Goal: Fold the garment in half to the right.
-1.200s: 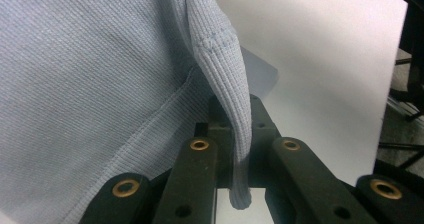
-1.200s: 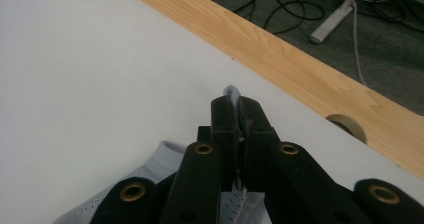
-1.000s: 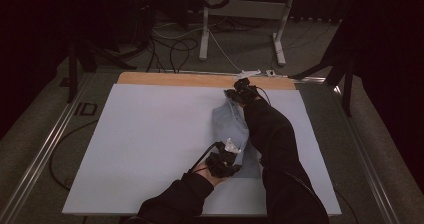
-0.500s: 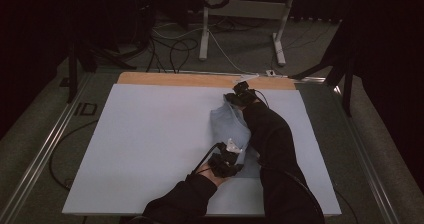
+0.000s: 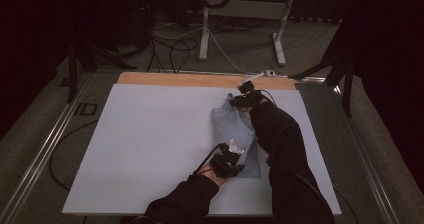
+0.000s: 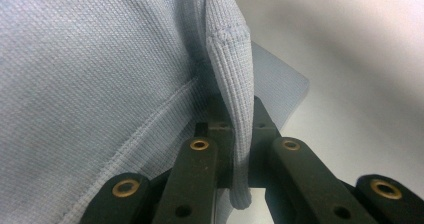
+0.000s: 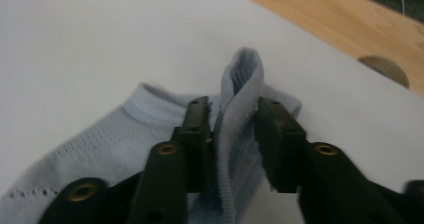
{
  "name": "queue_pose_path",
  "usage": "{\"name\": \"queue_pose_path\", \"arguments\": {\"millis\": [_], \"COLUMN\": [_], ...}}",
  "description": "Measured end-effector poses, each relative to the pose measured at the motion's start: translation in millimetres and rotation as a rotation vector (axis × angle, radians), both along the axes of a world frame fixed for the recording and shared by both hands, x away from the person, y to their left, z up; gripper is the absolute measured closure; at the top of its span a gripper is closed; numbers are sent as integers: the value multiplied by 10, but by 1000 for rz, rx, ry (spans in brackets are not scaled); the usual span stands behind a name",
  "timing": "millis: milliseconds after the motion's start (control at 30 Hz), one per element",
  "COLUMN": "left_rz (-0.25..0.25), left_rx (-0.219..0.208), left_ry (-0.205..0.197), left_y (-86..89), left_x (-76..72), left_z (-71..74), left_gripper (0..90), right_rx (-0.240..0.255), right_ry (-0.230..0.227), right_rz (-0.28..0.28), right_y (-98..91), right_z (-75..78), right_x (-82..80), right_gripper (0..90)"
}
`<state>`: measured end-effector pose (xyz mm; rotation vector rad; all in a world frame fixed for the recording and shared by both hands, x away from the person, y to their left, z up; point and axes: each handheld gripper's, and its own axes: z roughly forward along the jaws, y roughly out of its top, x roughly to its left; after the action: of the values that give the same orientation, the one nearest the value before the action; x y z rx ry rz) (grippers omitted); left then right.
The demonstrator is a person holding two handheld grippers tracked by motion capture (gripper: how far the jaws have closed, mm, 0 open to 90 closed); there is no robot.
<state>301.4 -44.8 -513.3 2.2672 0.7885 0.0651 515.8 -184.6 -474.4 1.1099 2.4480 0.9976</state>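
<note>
- High view: my left gripper (image 5: pixel 226 163) sits at the near end of the light blue garment (image 5: pixel 235 129), which lies a little right of centre on the white table (image 5: pixel 150 139). My right gripper (image 5: pixel 244 98) is at the garment's far end, close to the wooden strip (image 5: pixel 200 79) along the table's far edge.
- Left gripper view: my jaws are clenched on a ribbed hem of the garment (image 6: pixel 100 74); the fold runs straight down between them, and the rest of the cloth spreads out to the left.
- Right gripper view: my jaws have just been opening. A ribbed fold of the garment (image 7: pixel 240 99) stands upright between them, touching the left jaw and with a gap to the right one, so I count it released. The cloth rests on the white table (image 7: pixel 100 44).
</note>
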Motion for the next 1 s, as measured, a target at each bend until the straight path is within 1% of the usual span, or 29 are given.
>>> {"name": "queue_pose_path", "arguments": {"millis": [33,67,100,133,167,200,233,267,300,333,367,400,433,467,533,567,600,667,733,767,800,967,1000], "left_rz": [0,2,5,3,6,6,6,9,14,10,14,14,14,14,14,14,15,19,15,14,16,10,8], "left_rx": [4,4,2,4,2,3,3,3,-1,7,10,14,17,17,19,22,21,17,25,27,26,36,39], "left_ry": [-1,-1,-4,-5,-5,0,0,-2,-6,-18,-31,-41,-51,-58,-58,-50,-43,-39,-42,-40,-35,-39,-37], "left_y": [-2,-2,-5,-6,-9,-6,-6,-2,-6,-7,-17,-25,-33,-45,-69,-81,-90,-110,-123,-128,-138,-175,-177], "left_x": [1,0,-5,-7,-7,-4,-4,-7,-17,-31,-51,-68,-80,-89,-80,-67,-54,-50,-46,-43,-40,-42,-39], "left_z": [1,3,3,3,-1,2,2,7,14,29,46,64,83,97,100,93,84,79,69,62,55,51,53], "left_gripper": [860,860,860,860,860,859,860,860,859,859,859,859,859,859,859,859,859,859,858,858,858,858,858], "right_rx": [0,-19,-35,-95,-118,-133,-133,-136,-132,-132,-119,-96,-50,-35,-28,-21,-9,-16,-33,-33,-37,-43,-48], "right_ry": [0,11,26,39,35,24,24,0,-15,-15,-32,-54,-82,-97,-100,-102,-93,-86,-71,-71,-56,-43,-23], "right_rz": [0,2,1,8,22,24,24,16,17,17,16,19,20,23,16,8,-7,-14,-27,-27,-40,-49,-55], "right_y": [0,8,24,64,82,95,95,122,133,133,140,143,137,132,128,120,100,94,72,72,52,29,18], "right_z": [0,-4,-14,-32,-36,-38,-38,-43,-42,-42,-40,-41,-58,-73,-93,-114,-167,-196,-275,-275,-320,-383,-420], "right_x": [0,3,3,4,2,2,2,-1,-1,-1,-4,-8,-11,-12,-7,-1,15,23,41,41,54,67,75], "right_gripper": [678,702,762,843,855,860,860,864,866,866,867,867,868,867,867,867,867,866,866,866,866,860,840]}}
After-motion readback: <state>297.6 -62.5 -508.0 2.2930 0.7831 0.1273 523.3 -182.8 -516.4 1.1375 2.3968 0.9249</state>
